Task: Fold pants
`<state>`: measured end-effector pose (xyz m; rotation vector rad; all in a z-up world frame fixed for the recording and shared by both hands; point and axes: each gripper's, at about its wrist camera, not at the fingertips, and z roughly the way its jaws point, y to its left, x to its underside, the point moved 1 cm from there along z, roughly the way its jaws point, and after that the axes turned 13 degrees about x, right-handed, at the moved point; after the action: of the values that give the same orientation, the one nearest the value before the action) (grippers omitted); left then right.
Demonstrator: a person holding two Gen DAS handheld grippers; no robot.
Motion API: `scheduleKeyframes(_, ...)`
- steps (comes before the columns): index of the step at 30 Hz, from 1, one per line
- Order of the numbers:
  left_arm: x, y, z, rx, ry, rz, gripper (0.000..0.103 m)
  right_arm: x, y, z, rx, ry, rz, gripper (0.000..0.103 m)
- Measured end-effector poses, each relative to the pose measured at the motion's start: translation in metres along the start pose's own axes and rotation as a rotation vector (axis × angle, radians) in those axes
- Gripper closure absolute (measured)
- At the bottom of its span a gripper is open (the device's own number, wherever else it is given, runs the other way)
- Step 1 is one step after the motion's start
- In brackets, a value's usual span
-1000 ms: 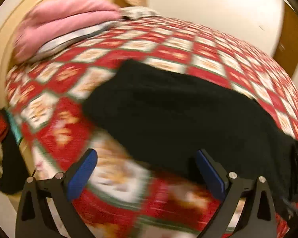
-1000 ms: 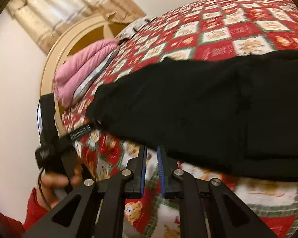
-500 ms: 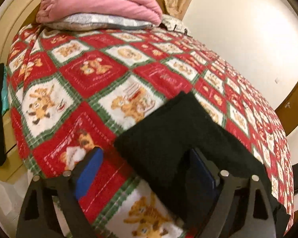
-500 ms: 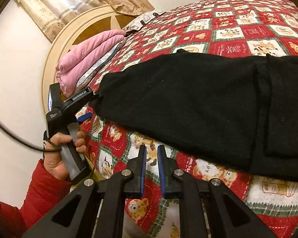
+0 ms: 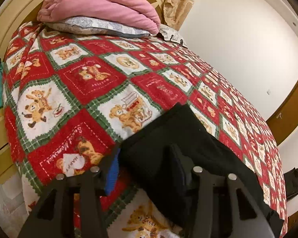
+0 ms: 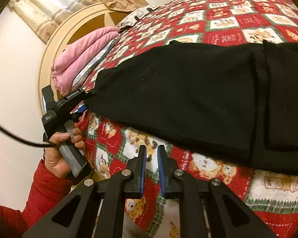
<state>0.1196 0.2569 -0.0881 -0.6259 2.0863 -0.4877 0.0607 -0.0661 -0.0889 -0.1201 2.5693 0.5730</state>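
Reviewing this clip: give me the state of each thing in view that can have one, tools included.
Left tool: closing around the pants' end, fabric between its fingers; a firm clamp can't be confirmed.
Right tool: nearly shut, holding nothing, above the blanket.
Black pants: lying flat on the bed, a folded layer at the right.
Pink blanket: folded, stacked on a pillow.
Bedspread: spread over the bed.

The black pants [image 6: 188,91] are matt, fuzzy knit cloth. The patchwork bedspread [image 5: 85,83] looks napped. The pink quilt [image 5: 109,2] is soft cloth
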Motion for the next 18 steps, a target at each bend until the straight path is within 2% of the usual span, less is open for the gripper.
scheduleKeyframes(2, 0.002, -0.002, -0.002, 0.002, 0.001, 0.027, 0.060, 0.000, -0.002, -0.002, 0.004, -0.006, 0.008, 0.091)
scheduleKeyframes(3, 0.002, -0.003, -0.002, 0.031, 0.006, 0.044, 0.075, 0.000, -0.003, -0.004, 0.008, -0.013, 0.012, 0.091)
scheduleKeyframes(4, 0.001, -0.004, -0.002, 0.060, 0.013, 0.044, 0.080, 0.000, -0.004, -0.006, 0.011, -0.020, 0.016, 0.091)
scheduleKeyframes(6, -0.001, -0.007, -0.009, 0.075, -0.005, 0.044, 0.080, -0.001, -0.007, -0.009, 0.013, -0.031, 0.026, 0.091)
scheduleKeyframes(11, -0.005, -0.042, -0.026, 0.049, -0.045, 0.178, 0.080, -0.005, -0.021, -0.019, 0.019, -0.065, 0.077, 0.091)
scheduleKeyframes(15, -0.002, -0.090, -0.048, 0.103, -0.085, 0.333, 0.081, -0.015, -0.044, -0.042, 0.025, -0.139, 0.160, 0.091)
scheduleKeyframes(18, 0.012, -0.136, -0.063, 0.187, -0.094, 0.468, 0.081, -0.023, -0.061, -0.066, 0.039, -0.215, 0.205, 0.091)
